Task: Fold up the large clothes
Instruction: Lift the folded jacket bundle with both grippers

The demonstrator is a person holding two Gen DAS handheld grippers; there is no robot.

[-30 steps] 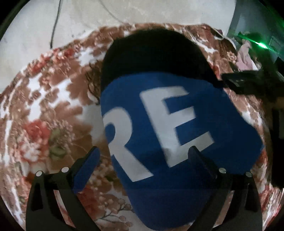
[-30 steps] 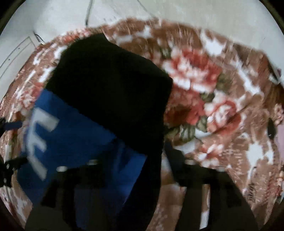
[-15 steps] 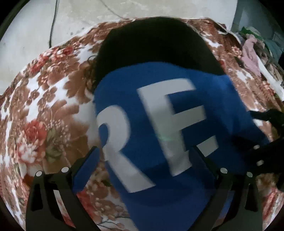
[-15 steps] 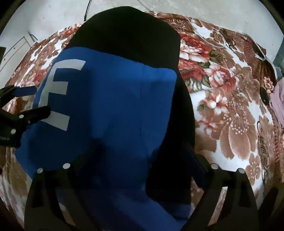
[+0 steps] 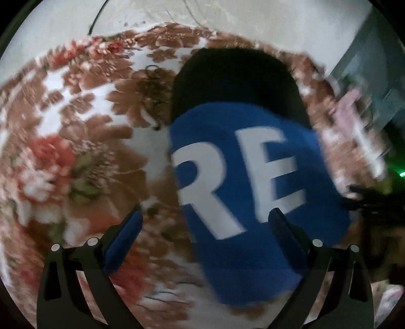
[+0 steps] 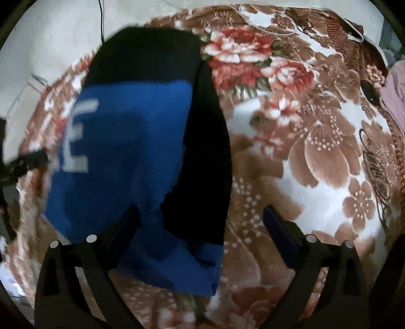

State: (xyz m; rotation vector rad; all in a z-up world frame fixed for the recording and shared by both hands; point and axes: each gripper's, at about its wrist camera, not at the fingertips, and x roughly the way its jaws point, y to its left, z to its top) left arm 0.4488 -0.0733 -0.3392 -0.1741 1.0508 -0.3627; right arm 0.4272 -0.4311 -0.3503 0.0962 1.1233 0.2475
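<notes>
A folded blue and black garment (image 5: 253,177) with white letters "RE" lies flat on a floral blanket (image 5: 76,151). It also shows in the right wrist view (image 6: 131,151), with a black part along its right side. My left gripper (image 5: 205,227) is open and empty above the garment's near left edge. My right gripper (image 6: 202,222) is open and empty above the garment's near right corner. The left gripper's tip shows at the left edge of the right wrist view (image 6: 27,162).
The blanket (image 6: 316,151) covers the whole work surface, with pale floor (image 5: 227,20) beyond its far edge. A pile of pink clothes (image 6: 395,86) lies at the far right. A black cable (image 6: 101,20) runs across the floor.
Both grippers have pulled back and upward from the garment. The garment now lies folded and smaller in both views. The right gripper has let go of the cloth.
</notes>
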